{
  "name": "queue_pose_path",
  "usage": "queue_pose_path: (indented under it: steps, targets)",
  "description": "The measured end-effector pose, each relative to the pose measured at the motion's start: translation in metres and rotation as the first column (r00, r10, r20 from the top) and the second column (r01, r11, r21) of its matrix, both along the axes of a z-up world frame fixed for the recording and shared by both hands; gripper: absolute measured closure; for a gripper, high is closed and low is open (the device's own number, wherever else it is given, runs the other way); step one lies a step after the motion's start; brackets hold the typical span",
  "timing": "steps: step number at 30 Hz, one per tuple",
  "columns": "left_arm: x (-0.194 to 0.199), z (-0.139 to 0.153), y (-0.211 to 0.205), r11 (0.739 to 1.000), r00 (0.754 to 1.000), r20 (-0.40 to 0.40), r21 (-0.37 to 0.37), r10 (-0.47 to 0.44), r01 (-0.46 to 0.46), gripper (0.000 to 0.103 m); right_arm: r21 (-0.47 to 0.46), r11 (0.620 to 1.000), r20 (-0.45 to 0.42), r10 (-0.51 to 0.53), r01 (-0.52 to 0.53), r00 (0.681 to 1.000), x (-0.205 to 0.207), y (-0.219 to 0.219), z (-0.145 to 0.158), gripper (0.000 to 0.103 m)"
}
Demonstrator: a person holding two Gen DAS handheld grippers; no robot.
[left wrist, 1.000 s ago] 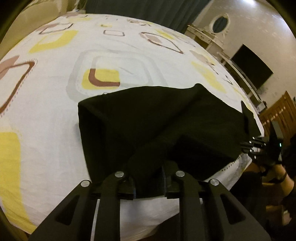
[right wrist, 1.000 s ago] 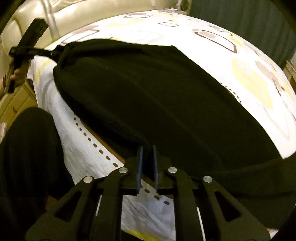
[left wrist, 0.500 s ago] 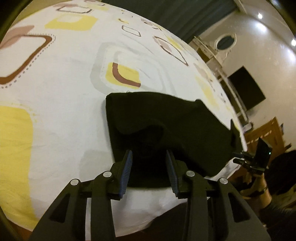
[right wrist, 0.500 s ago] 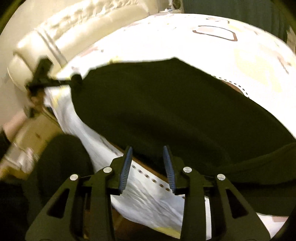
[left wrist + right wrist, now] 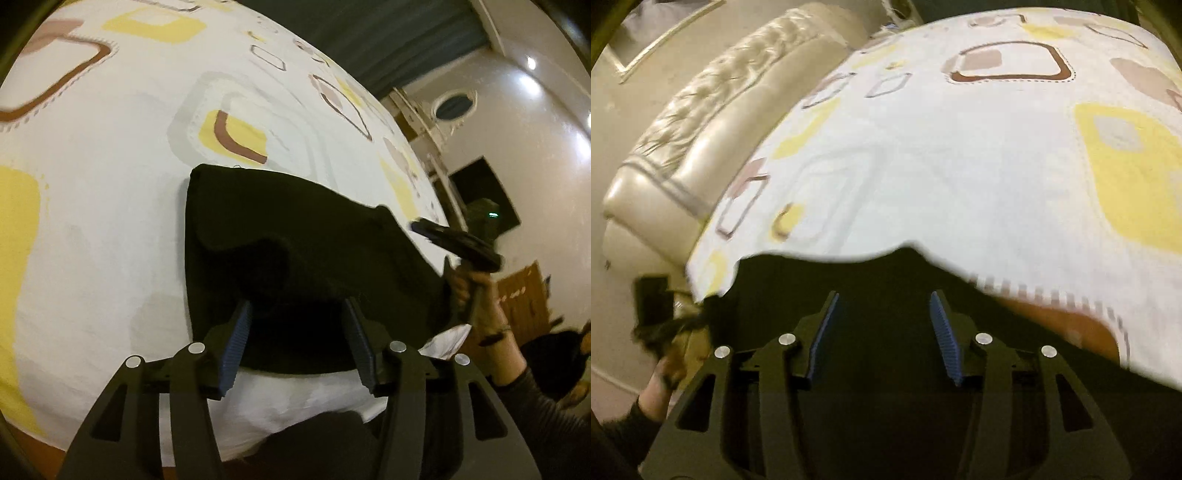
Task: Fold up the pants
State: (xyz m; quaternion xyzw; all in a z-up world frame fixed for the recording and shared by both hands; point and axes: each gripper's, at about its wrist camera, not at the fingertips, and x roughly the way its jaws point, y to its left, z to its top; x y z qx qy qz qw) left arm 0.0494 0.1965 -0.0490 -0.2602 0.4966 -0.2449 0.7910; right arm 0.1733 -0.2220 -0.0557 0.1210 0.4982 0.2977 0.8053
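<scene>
The black pants point(image 5: 295, 251) lie folded in a thick pile at the near edge of the bed. My left gripper point(image 5: 295, 317) is open and empty, its blue pads point(image 5: 236, 339) just above the pile's near edge. In the right wrist view the pants point(image 5: 879, 280) show as a dark mass along the bed edge. My right gripper point(image 5: 882, 306) is open and empty over them. The right gripper also shows in the left wrist view point(image 5: 458, 243), held up at the pants' right end.
The bed sheet point(image 5: 110, 184) is white with yellow and brown squares. A padded cream headboard point(image 5: 701, 110) stands at the left. A dresser with an oval mirror point(image 5: 454, 107) and a dark TV point(image 5: 484, 184) stand by the far wall.
Both grippers opened and let go of the pants, which now rest on the bed. Both have lifted and pulled back a little.
</scene>
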Motion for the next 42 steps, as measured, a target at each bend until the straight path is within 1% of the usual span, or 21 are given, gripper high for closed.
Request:
queue_pose_path:
  steps: [3,4,7,8,9,10,12,14,15,16,17,21,23,24,28,31,33,36,38,39,42]
  targets:
    - [-0.007,0.0,0.005,0.999,1.0,0.001,-0.036,0.03,-0.03,0.046,-0.029,0.999,-0.036,0.014,-0.015,0.999,0.027,0.015,-0.018,0.049]
    - [-0.009,-0.001,0.005,0.998,0.999,0.004,-0.048,0.037,-0.037,0.04,-0.043,0.999,-0.041,0.022,-0.024,0.999,0.032,0.019,-0.023,0.047]
    - [-0.006,-0.008,0.001,0.999,0.999,-0.014,0.002,0.046,-0.046,0.039,-0.052,0.997,-0.063,0.046,-0.049,0.997,0.045,0.029,-0.037,0.047]
    - [-0.005,-0.009,0.0,0.999,0.999,-0.016,0.007,0.051,-0.051,0.039,-0.046,0.998,-0.065,0.049,-0.052,0.997,0.047,0.03,-0.039,0.052]
    - [-0.004,-0.009,0.0,0.998,0.998,-0.022,-0.002,0.056,-0.056,0.039,-0.039,0.998,-0.065,0.054,-0.057,0.996,0.047,0.031,-0.039,0.071]
    - [-0.005,-0.008,0.001,0.997,0.998,-0.025,-0.035,0.063,-0.064,0.039,-0.032,0.997,-0.072,0.065,-0.068,0.995,0.049,0.033,-0.04,0.081]
    - [-0.007,-0.002,0.003,0.995,0.996,0.002,-0.057,0.085,-0.085,0.039,-0.045,0.996,-0.079,0.071,-0.075,0.994,0.051,0.034,-0.042,0.09]
    - [-0.007,0.001,0.0,0.995,0.995,0.025,-0.022,0.1,-0.1,0.041,-0.068,0.994,-0.047,0.088,-0.091,0.995,0.049,0.035,-0.036,0.092]
    - [-0.005,0.0,-0.003,0.995,0.994,0.03,0.009,0.101,-0.101,0.062,-0.079,0.993,-0.033,0.091,-0.093,0.995,0.047,0.035,-0.033,0.093]
    - [-0.002,0.0,-0.006,0.993,0.994,0.029,0.061,0.103,-0.105,0.084,-0.096,0.991,-0.009,0.095,-0.095,0.995,0.045,0.037,-0.027,0.093]
    - [0.002,-0.004,-0.012,0.985,0.995,0.022,0.136,0.1,-0.102,0.093,-0.114,0.989,0.008,0.095,-0.094,0.995,0.045,0.039,-0.024,0.093]
    - [0.004,-0.009,-0.025,0.941,0.993,0.047,0.316,0.111,-0.12,0.099,-0.164,0.982,0.023,0.093,-0.088,0.995,0.049,0.042,-0.025,0.094]
    - [0.002,-0.011,-0.025,0.901,0.99,0.081,0.41,0.115,-0.138,0.099,-0.147,0.987,0.006,0.066,-0.065,0.998,0.053,0.037,-0.034,0.094]
    - [0.0,-0.013,-0.021,0.899,0.99,0.073,0.414,0.119,-0.139,0.099,-0.131,0.99,-0.008,0.053,-0.054,0.999,0.054,0.035,-0.04,0.093]
    - [-0.006,-0.025,0.002,0.939,0.989,0.044,0.313,0.138,-0.145,0.097,-0.025,0.999,-0.029,-0.025,0.025,0.999,0.052,0.022,-0.046,0.09]
    - [-0.014,-0.012,0.006,0.939,0.988,0.064,0.311,0.137,-0.15,0.097,0.035,0.992,-0.017,-0.121,0.122,0.992,0.041,-0.007,-0.032,0.079]
    - [-0.021,0.002,0.003,0.923,0.987,0.093,0.352,0.133,-0.158,0.097,0.057,0.981,-0.001,-0.188,0.187,0.982,0.029,-0.036,-0.018,0.065]
    - [-0.026,0.024,-0.011,0.876,0.981,0.154,0.449,0.116,-0.174,0.097,0.012,0.955,0.044,-0.298,0.298,0.954,0.006,-0.092,0.003,0.057]
    - [-0.026,0.037,-0.019,0.873,0.977,0.181,0.452,0.11,-0.182,0.097,0.042,0.918,0.051,-0.395,0.393,0.917,-0.016,-0.149,0.016,0.056]
    - [-0.023,0.041,-0.023,0.878,0.977,0.183,0.442,0.112,-0.184,0.091,0.056,0.897,0.053,-0.44,0.438,0.896,-0.025,-0.173,0.019,0.054]
    - [-0.016,0.046,-0.037,0.875,0.974,0.192,0.443,0.119,-0.194,0.066,0.049,0.777,0.058,-0.629,0.627,0.775,-0.058,-0.263,0.027,0.047]
